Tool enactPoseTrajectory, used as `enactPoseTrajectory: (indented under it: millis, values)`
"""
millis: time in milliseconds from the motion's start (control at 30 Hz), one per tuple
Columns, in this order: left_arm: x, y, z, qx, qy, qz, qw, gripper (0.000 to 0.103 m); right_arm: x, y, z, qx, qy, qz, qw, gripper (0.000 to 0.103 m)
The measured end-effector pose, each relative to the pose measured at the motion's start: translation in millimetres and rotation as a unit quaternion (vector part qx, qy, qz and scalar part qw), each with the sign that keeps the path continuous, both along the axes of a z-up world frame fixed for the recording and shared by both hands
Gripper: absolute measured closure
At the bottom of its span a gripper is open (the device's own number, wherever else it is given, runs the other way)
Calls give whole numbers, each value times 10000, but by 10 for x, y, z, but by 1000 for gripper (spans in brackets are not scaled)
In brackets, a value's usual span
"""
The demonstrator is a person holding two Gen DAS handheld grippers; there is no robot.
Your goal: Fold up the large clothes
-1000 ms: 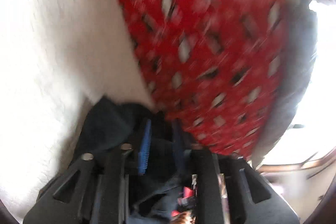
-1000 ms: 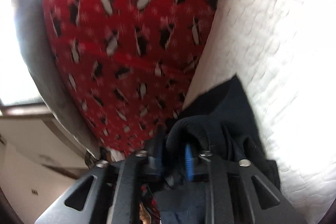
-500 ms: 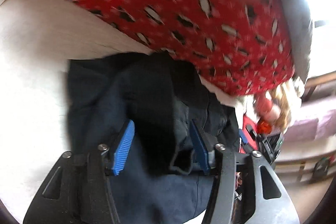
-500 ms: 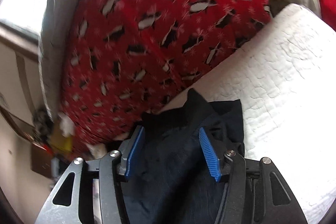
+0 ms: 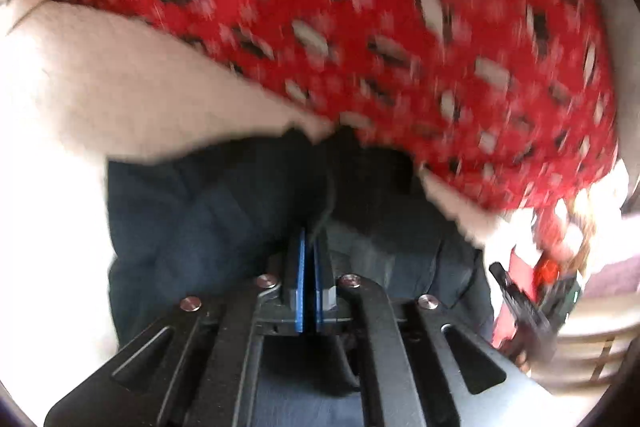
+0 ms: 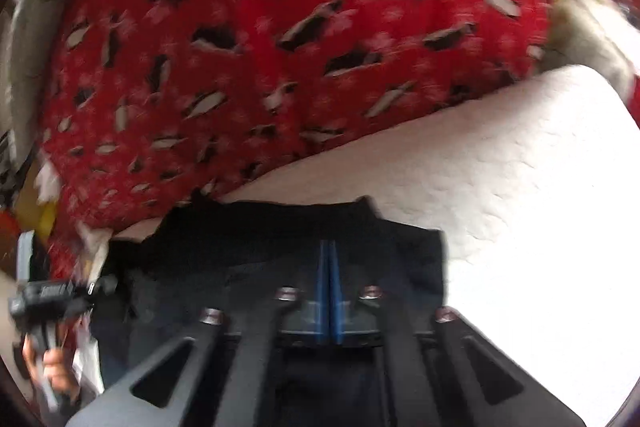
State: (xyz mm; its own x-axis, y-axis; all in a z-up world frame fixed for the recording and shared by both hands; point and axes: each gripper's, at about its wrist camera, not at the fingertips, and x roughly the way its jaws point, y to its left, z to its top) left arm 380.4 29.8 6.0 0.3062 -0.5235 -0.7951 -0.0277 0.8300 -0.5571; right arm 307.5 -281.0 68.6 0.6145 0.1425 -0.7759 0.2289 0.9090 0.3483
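Dark navy garment (image 5: 192, 223) lies on white quilted bed cover (image 6: 520, 187), w/ its far edge right up against red penguin-print blanket (image 5: 400, 27). Left gripper (image 5: 308, 251): jaws pressed together, blue pads meeting, a fold of the garment seems pinched at the tips. Right gripper (image 6: 329, 255): jaws fully closed too, pads touching over the cloth; can't tell if any fabric is caught between them. Both views motion-blurred.
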Motion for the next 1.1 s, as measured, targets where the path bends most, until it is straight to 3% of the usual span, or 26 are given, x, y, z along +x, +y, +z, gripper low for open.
enactPoseTrajectory:
  millis: [100,133,200,233,267,300,333,400,433,500,533,600,667,700,733,767,900,1000,1067,1100]
  values:
    - [211,379,63,-437,-148,861,9952,101,-105,-179,231,544,-971,-142,9937,103]
    - [279,476,38,-527,-67,1075,9928,101,-120,-271,246,683,-1062,-347,9914,103]
    - [391,689,-71,-1106,243,1190,9864,101,-78,-378,185,675,-810,-544,9929,93]
    - [408,701,-90,-1263,305,1089,9855,101,-44,-394,117,637,-554,-535,9950,82]
    - [405,674,-70,-1305,289,835,9875,101,-3,-395,23,627,-200,-454,9968,61]
    - [388,624,-48,-1182,239,673,9904,101,23,-379,-80,596,134,-361,9975,56]
    - [363,554,-13,-979,205,506,9937,97,28,-351,-134,544,232,-297,9978,55]
    - [309,380,-8,-785,265,171,9964,73,32,-282,-234,475,230,-136,9985,55]
    - [289,291,-30,-753,360,15,9965,52,38,-243,-275,438,246,-123,9987,55]
    - [241,98,-54,-502,423,-221,9976,48,48,-184,-294,281,207,-122,9993,67]
    - [219,29,-51,-341,373,-327,9982,48,41,-155,-254,137,110,-112,9998,95]
    - [183,-62,-43,174,128,-329,9992,48,-31,-146,-115,116,-225,-125,9996,96]
    - [195,-45,-44,811,-196,5,9965,48,-94,-254,73,360,-817,-359,9954,97]
    - [208,14,-71,922,-223,159,9954,48,-146,-369,124,575,-1035,-564,9914,97]
    - [227,81,-96,855,-188,245,9959,48,-152,-459,103,747,-1021,-707,9894,97]
    - [250,180,-163,555,-67,276,9981,48,-129,-548,12,866,-802,-833,9895,97]
    - [301,467,-230,-61,0,192,9998,48,-125,-602,-252,822,-320,-770,9931,94]
    - [345,529,-255,-470,125,-132,9987,44,-209,-711,-418,1691,-355,-856,9812,85]
    - [332,500,-279,-369,223,-391,9983,44,-260,-736,-479,1925,-365,-862,9768,67]
    - [312,473,-281,-219,231,-539,9980,44,-278,-729,-493,1948,-373,-813,9768,63]
